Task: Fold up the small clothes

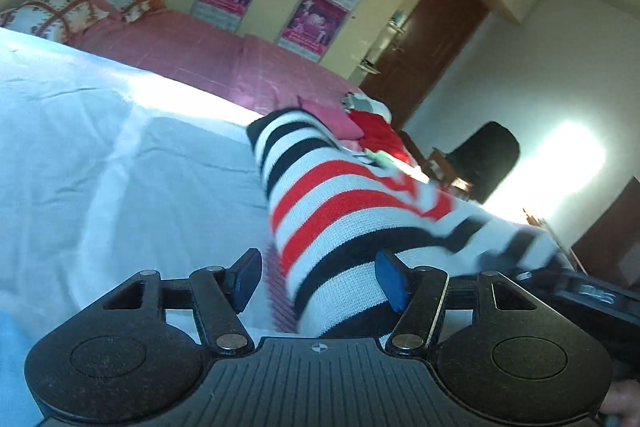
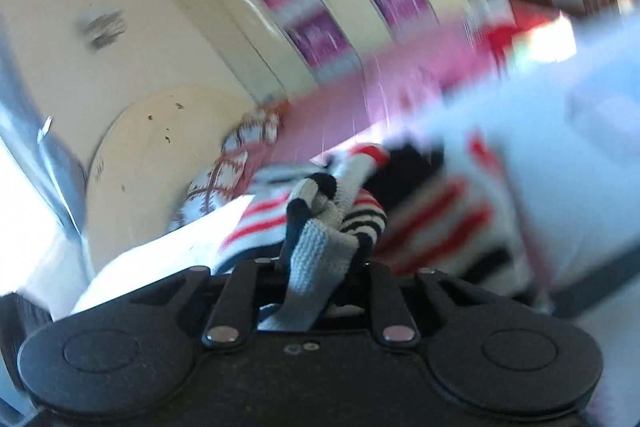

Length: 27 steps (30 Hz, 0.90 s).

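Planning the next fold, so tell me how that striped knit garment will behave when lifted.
Likely floppy: the striped knit garment drapes limply over the white sheet. Probably light, since a bunched corner pinched in the right gripper seems to carry it. The ribbed knit should grip rather than slip. The left gripper has its jaws spread around the cloth.

Right tool (image 2: 316,267) clamped on bunched striped knit garment (image 2: 340,203), blurred white sheet (image 2: 560,155) beyond

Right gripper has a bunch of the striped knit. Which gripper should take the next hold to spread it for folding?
Left, probably. The left gripper is open with the striped knit garment lying between its fingers, ready to close. The right gripper is already shut on a bunched part.
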### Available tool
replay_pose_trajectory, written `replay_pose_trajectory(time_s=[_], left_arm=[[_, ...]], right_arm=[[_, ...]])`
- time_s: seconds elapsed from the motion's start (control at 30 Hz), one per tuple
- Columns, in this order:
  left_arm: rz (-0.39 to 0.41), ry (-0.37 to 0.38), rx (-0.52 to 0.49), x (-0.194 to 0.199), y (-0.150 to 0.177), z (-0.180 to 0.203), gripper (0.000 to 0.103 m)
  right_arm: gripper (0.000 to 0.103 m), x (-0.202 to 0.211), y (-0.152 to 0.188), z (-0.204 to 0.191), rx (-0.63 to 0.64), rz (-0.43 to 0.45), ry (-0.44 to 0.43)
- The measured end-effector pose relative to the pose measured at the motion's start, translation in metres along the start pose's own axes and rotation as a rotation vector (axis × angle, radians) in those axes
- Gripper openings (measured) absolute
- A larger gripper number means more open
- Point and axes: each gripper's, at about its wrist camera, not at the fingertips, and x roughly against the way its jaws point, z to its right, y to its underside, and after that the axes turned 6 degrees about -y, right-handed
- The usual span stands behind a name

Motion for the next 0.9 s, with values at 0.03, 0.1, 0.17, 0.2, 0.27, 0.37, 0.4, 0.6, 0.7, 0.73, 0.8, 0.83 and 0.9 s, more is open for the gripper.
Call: replay_pose_trajectory(time_s=[0.03, 0.1, 0.17, 0.2, 0.27, 0.37, 0.4, 0.6, 0.7, 0.73, 0.8, 0.83, 0.9], left_arm=[[-0.017, 0.009, -0.017, -0.006, 0.002, 0.008, 0.062], [-0.069, -0.022, -0.099, -0.021, 0.008, 0.03, 0.067], [-0.113, -0.064, -0.138, -0.036, 0.015, 0.047, 0.078], [-0.124, -0.064, -0.14, -0.04, 0.017, 0.05, 0.078], [-0.114, -0.061, -0.136, -0.035, 0.014, 0.051, 0.078], [-0.032, -0.058, -0.1, -0.016, 0.004, 0.041, 0.078], [-0.002, -0.063, -0.083, -0.013, 0.001, 0.034, 0.078], [-0.075, -0.153, -0.09, -0.048, 0.0, 0.01, 0.078], [-0.066, -0.165, -0.111, -0.047, 0.0, 0.014, 0.078], [-0.053, -0.176, -0.141, -0.044, -0.001, 0.02, 0.078], [-0.059, -0.192, -0.201, -0.047, 0.0, 0.03, 0.078], [-0.066, -0.201, -0.218, -0.049, 0.001, 0.035, 0.078], [-0.064, -0.214, -0.249, -0.05, 0.001, 0.041, 0.078]], right_arm=[[0.016, 0.011, 0.001, -0.005, 0.068, 0.027, 0.025], [0.016, 0.018, 0.016, 0.002, 0.124, 0.031, 0.131], [0.018, 0.006, 0.028, 0.038, -0.023, -0.055, 0.197], [0.019, 0.004, 0.031, 0.053, -0.101, -0.07, 0.182], [0.027, 0.009, 0.029, 0.066, -0.187, -0.042, 0.115], [0.037, 0.014, 0.025, 0.077, -0.262, -0.027, 0.053], [0.038, 0.016, 0.027, 0.081, -0.274, -0.024, 0.041], [0.02, 0.001, 0.027, 0.078, -0.229, -0.032, 0.096], [0.017, 0.01, 0.029, 0.056, -0.094, 0.019, 0.104], [0.017, 0.017, 0.028, 0.055, -0.092, 0.041, 0.087], [0.017, 0.025, 0.029, 0.061, -0.115, 0.062, 0.079], [0.017, 0.023, 0.033, 0.067, -0.131, 0.04, 0.096], [0.018, 0.014, 0.04, 0.083, -0.171, -0.019, 0.117]])
